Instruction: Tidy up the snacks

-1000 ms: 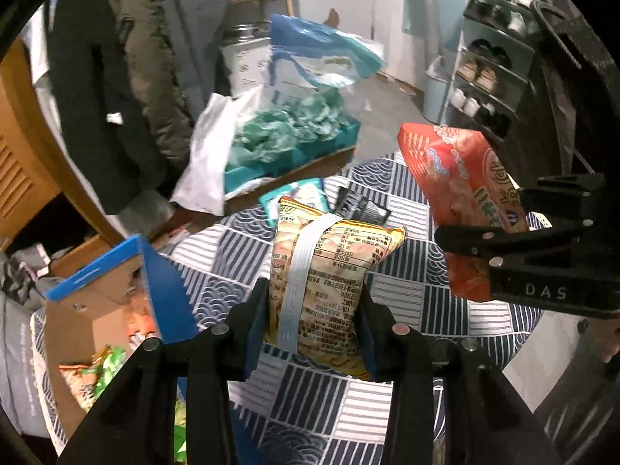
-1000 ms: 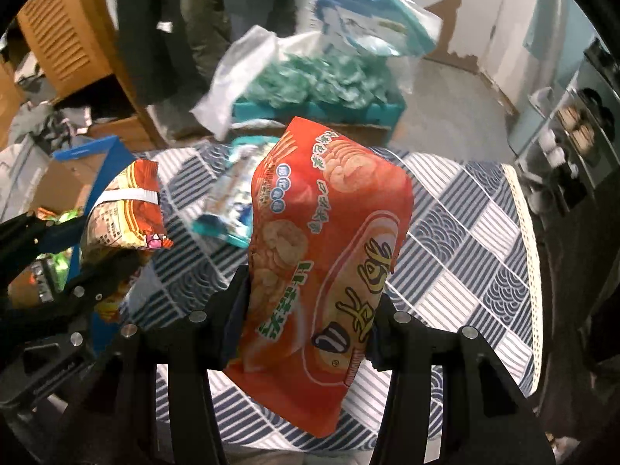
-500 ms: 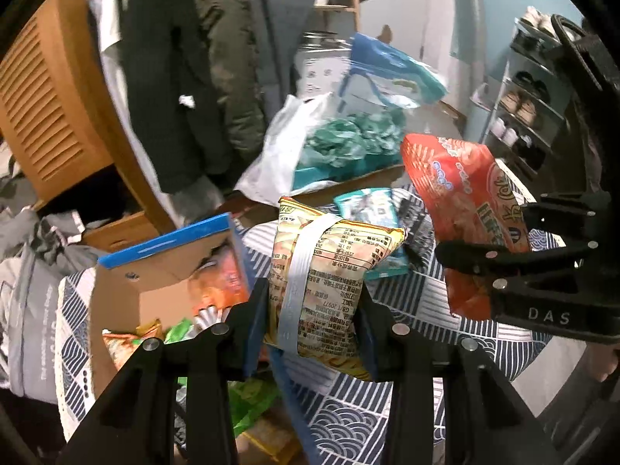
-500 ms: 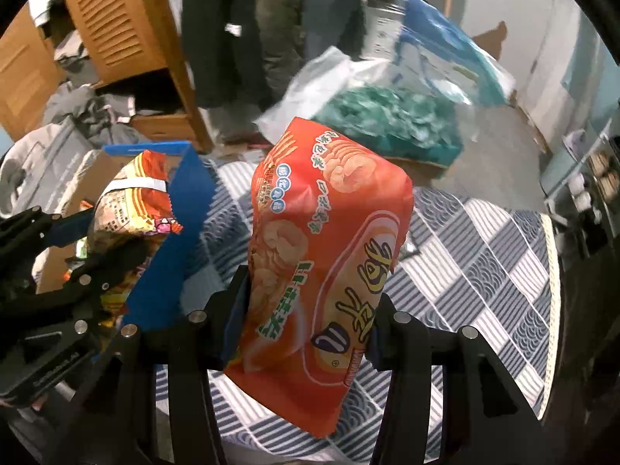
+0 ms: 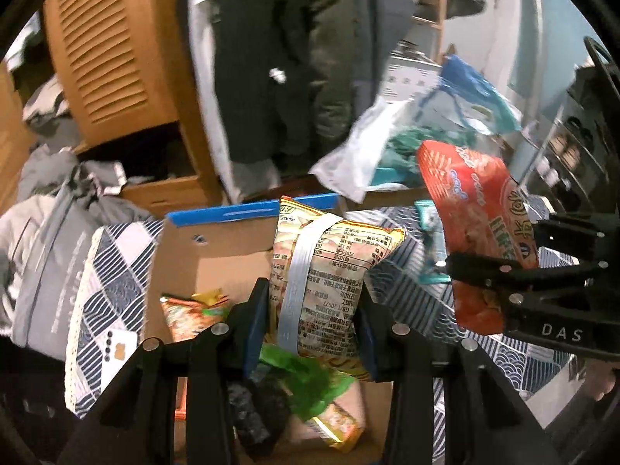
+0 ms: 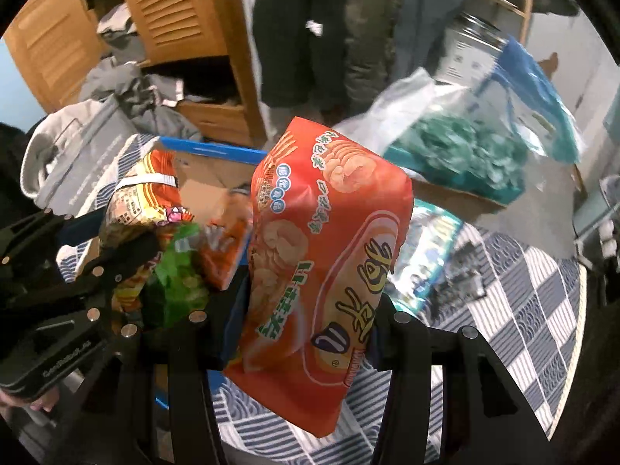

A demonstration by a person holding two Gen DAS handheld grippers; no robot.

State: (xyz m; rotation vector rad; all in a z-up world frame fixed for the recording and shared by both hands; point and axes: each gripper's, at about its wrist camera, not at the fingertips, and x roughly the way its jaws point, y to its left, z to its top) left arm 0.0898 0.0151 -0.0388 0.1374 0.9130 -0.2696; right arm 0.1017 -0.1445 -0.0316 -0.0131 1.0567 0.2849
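Note:
My left gripper (image 5: 312, 333) is shut on a yellow snack bag (image 5: 325, 279) with a pale seam strip, held above the open cardboard box (image 5: 217, 259) with a blue flap. Several snack packets (image 5: 310, 383) lie inside the box. My right gripper (image 6: 306, 329) is shut on a big red chip bag (image 6: 321, 252), held over the box's right edge and the checked tablecloth (image 6: 523, 294). In the left wrist view the red chip bag (image 5: 480, 232) and right gripper (image 5: 519, 286) show at the right. In the right wrist view the yellow bag (image 6: 143, 197) and left gripper (image 6: 116, 271) hang at the left.
A teal packet (image 6: 430, 252) and a dark packet (image 6: 461, 283) lie on the cloth right of the box. Behind the table stand a wooden louvred cabinet (image 5: 112, 62), hanging coats (image 5: 279, 58), plastic bags of green stuff (image 6: 465, 151) and a grey bag (image 5: 42, 248) at the left.
Both grippers have swung left with their bags still gripped. The yellow bag has gone from over the tablecloth to above the open box, and the red bag has followed to the box's right edge.

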